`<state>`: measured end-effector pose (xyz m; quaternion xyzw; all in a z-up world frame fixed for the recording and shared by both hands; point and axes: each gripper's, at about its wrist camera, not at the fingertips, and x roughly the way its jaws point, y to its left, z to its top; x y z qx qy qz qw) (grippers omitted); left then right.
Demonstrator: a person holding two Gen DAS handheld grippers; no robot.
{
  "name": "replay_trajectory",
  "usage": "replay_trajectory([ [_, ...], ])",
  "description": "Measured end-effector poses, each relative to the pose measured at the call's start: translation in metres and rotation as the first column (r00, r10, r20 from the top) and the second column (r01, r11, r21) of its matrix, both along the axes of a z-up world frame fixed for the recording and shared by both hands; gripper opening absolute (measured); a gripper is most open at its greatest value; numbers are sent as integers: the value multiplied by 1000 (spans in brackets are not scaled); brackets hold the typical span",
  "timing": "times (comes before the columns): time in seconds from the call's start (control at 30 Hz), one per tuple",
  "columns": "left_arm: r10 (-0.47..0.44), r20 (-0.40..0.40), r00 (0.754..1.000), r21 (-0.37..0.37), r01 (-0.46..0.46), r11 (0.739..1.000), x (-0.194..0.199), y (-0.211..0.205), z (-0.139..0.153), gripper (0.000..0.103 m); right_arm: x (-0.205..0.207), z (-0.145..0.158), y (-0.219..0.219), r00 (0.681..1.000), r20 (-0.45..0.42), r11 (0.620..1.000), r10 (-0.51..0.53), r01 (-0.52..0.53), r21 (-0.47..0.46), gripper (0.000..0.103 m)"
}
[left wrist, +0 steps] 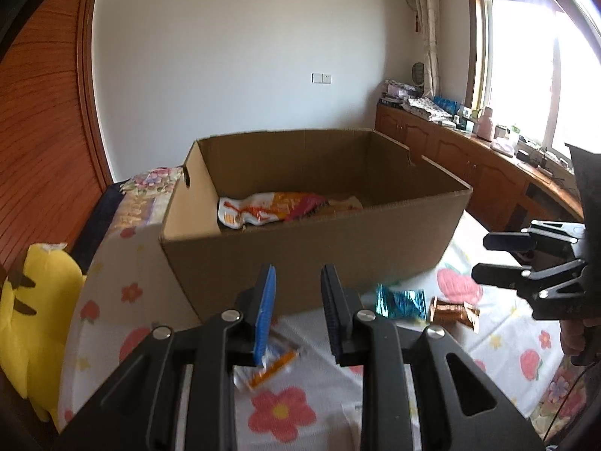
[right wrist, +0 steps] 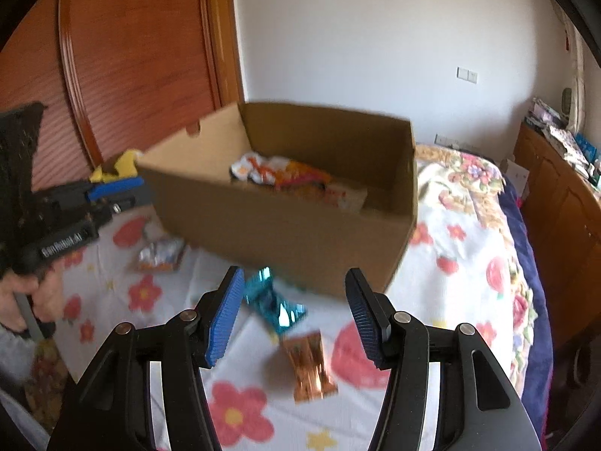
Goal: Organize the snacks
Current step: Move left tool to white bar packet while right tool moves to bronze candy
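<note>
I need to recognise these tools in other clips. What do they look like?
Both are black plastic two-finger tools with triangular cut-out linkage arms and silver pivot pins. The left tool and right tool have ribbed blue pads on the fingers. The left one's handle carries white lettering, too blurred to read for certain. A bare hand grips that handle, with no sleeve in view.

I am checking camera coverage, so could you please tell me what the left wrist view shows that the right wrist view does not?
Only the left wrist view shows the bright window and a yellow plush toy in full.

Only the right wrist view shows the bed's dark blue edge on the far side.

Both show the cardboard box with snack bags inside, the teal packet, the copper packet, a white-and-orange packet and the flowered bedsheet. The left tool and right tool are both open and empty.
</note>
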<state>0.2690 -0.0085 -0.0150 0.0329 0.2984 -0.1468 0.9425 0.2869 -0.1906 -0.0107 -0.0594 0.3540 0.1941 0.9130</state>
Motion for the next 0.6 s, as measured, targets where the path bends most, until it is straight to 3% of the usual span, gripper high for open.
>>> replay_trajectory([
  [0.3,1,-57,998,0,-1,1000,-21,-2,-25,24,-12,-49,-7,995,-104,1000,6,-9,-30,56],
  [0.6,-7,-114,993,16,9,1000,-32,-3,-47,24,-6,-76,-12,985,-173,998,2,-13,-61,47],
])
